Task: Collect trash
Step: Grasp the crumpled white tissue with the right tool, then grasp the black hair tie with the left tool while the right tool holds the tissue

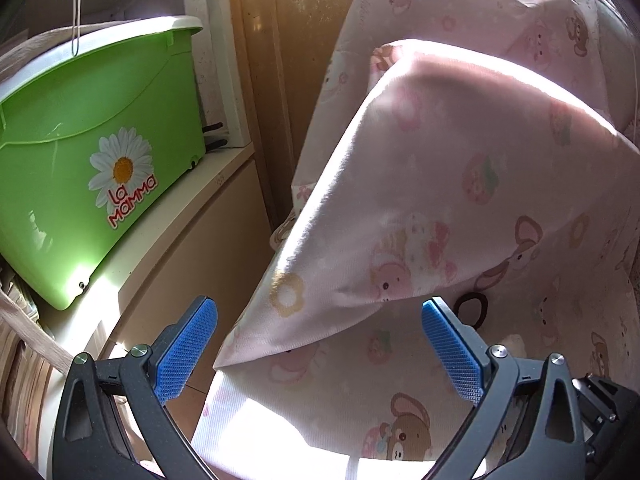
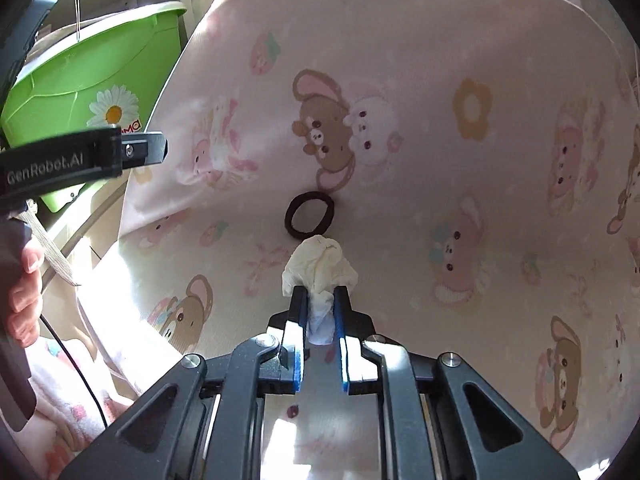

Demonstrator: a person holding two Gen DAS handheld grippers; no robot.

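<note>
A crumpled white tissue [image 2: 320, 268] sits on the pink bedsheet [image 2: 460, 208] just beside a black hair tie [image 2: 309, 213], pinched between the nearly closed right hand-held gripper [image 2: 320, 304], while the left hand-held gripper [image 1: 320, 344] gapes wide, holding nothing.

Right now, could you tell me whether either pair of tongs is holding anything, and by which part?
The right tongs are shut on a crumpled white tissue, pinching its near, lower end. The left tongs are open and hold nothing.
</note>
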